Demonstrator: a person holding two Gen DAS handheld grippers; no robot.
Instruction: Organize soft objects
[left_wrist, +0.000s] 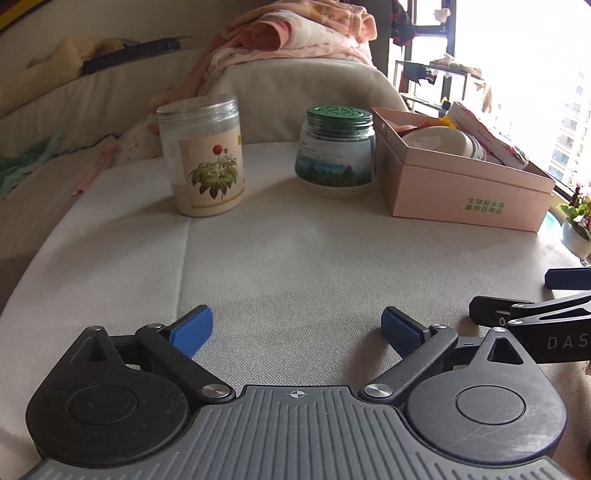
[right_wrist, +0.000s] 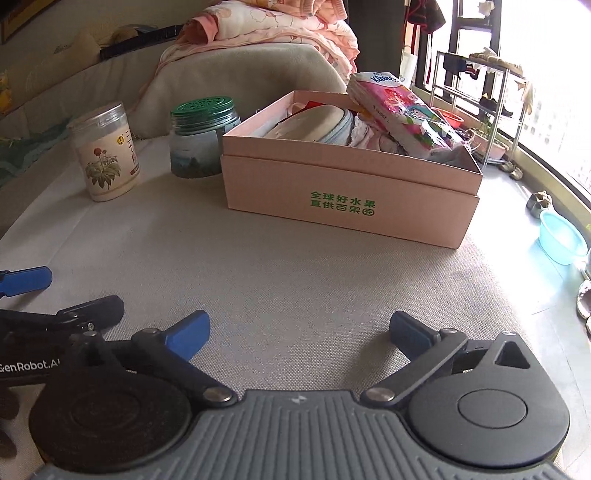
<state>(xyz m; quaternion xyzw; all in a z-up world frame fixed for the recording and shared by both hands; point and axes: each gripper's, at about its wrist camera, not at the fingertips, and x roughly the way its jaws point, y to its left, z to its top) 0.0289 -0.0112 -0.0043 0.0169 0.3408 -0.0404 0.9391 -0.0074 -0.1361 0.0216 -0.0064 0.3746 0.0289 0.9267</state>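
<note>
A pink cardboard box (right_wrist: 351, 199) with green print stands on the beige cushion; it also shows in the left wrist view (left_wrist: 469, 192). Inside lie soft items: a pink tissue pack (right_wrist: 402, 110) leaning on the far rim, a pale round pouch (right_wrist: 314, 122) and crumpled cloth (right_wrist: 365, 136). My left gripper (left_wrist: 297, 330) is open and empty, low over the cushion. My right gripper (right_wrist: 299, 332) is open and empty, in front of the box. Each gripper shows at the edge of the other's view.
A clear jar with a flower label (left_wrist: 203, 155) and a green-lidded jar (left_wrist: 336, 147) stand left of the box. A pink blanket (left_wrist: 295, 33) lies on the sofa back behind. A blue basin (right_wrist: 561, 236) and a metal rack (right_wrist: 480, 96) stand by the window at right.
</note>
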